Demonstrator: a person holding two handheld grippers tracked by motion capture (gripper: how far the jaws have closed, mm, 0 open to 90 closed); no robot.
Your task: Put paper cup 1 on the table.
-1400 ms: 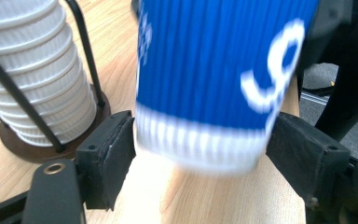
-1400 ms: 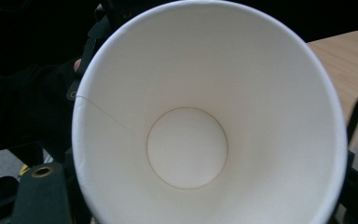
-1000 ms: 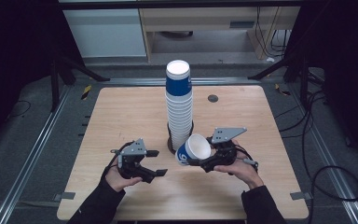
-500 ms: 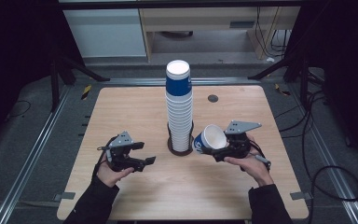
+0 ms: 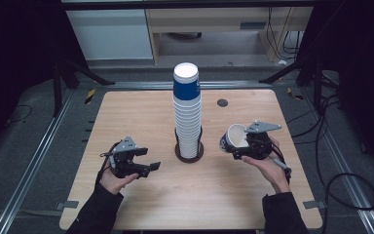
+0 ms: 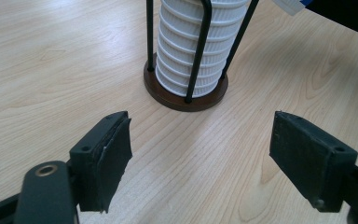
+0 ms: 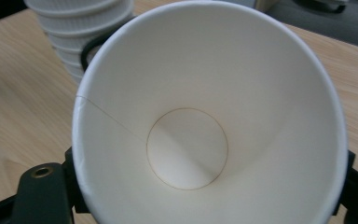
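The cup [image 5: 233, 138] lies on its side in the right gripper [image 5: 251, 144], its open mouth turned toward the stack [image 5: 187, 113] and its white inside facing the right gripper view [image 7: 200, 121], where its rim reaches nearly from one jaw to the other. The jaws are clamped on the cup's wall from both sides. The cup is held above the table [image 5: 126, 112], right of the centre and well in from the right edge, near the stack but apart from it. The right hand [image 5: 268, 165] comes in from the near edge with the forearm angled inward, palm under the gripper. The stack stands upright at the middle of the table in a holder [image 6: 186, 95] with a round dark base and thin black upright rods; its top cup is blue with a white mouth. The left gripper [image 5: 139, 164] sits low over the table left of the holder, its jaws spread wide apart with nothing between them, pointing toward the holder's base. The left hand [image 5: 114, 178] grips it from behind, forearm rising from the near edge.
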